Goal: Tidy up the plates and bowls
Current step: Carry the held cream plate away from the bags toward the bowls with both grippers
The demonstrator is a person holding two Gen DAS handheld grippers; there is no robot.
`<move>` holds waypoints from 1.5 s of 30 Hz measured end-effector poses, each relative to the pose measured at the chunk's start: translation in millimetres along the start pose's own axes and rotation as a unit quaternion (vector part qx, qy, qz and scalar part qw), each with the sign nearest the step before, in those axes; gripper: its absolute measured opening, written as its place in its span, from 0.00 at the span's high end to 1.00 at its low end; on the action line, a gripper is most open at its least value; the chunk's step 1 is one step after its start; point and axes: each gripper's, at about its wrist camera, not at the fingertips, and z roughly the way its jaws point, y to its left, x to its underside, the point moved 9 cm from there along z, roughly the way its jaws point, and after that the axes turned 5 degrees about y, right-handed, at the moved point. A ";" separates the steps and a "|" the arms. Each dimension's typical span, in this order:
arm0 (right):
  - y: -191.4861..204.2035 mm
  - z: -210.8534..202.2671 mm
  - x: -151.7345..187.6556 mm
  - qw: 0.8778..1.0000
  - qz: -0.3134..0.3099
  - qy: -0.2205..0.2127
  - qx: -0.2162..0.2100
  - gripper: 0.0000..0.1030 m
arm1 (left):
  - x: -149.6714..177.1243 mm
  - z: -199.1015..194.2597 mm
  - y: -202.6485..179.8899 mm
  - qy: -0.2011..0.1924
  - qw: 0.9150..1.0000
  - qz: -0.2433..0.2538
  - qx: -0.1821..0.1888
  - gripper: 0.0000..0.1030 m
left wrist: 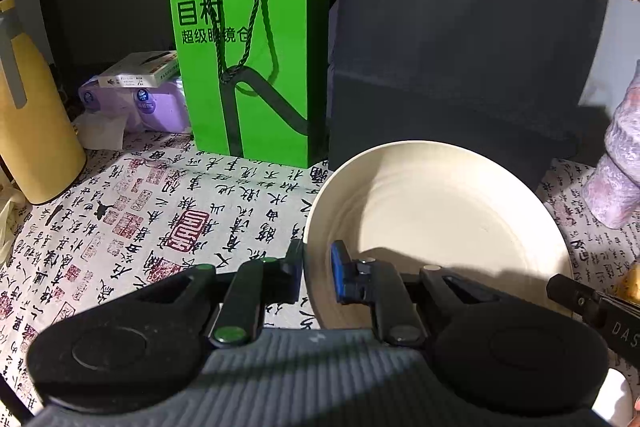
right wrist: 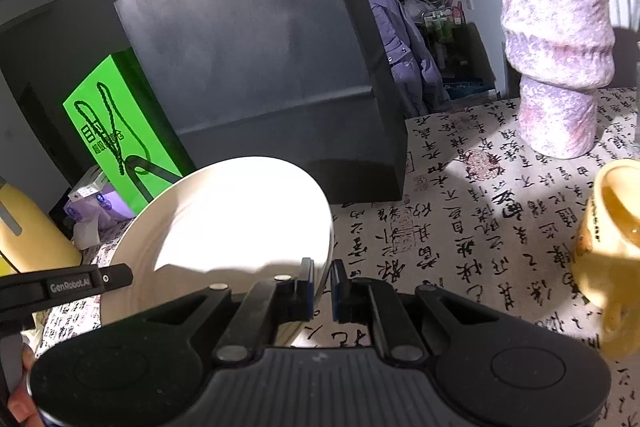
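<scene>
The green bag (left wrist: 244, 55) reads "目村"; the other gripper's arm reads "GenRobot.AI". Your left gripper (left wrist: 316, 275) and right gripper (right wrist: 322, 287) fingers both pinch the cream plate (left wrist: 440, 211) rim.

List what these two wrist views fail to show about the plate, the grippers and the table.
- Plate underside: hidden in both views by the plate itself, so what is below it cannot be told.
- Left gripper outer finger: left wrist view, mostly behind the plate rim.
- Yellow mug: right wrist view, cut off by the edge.
- Other plates or bowls: none in frame.
- Black bag: contents hidden.
</scene>
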 end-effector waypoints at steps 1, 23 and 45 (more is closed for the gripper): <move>0.1 -3.8 0.7 1.000 0.000 -0.001 0.001 0.92 | 0.7 -2.8 -0.2 -0.001 1.000 0.000 0.001 0.85; -9.8 -91.3 20.9 0.999 0.006 -0.030 0.014 0.92 | 29.6 -70.9 -19.0 -0.020 0.999 0.008 0.027 0.85; -9.6 -161.4 51.4 0.998 0.008 -0.052 0.019 0.92 | 61.1 -135.7 -23.1 -0.038 0.998 0.008 0.046 0.85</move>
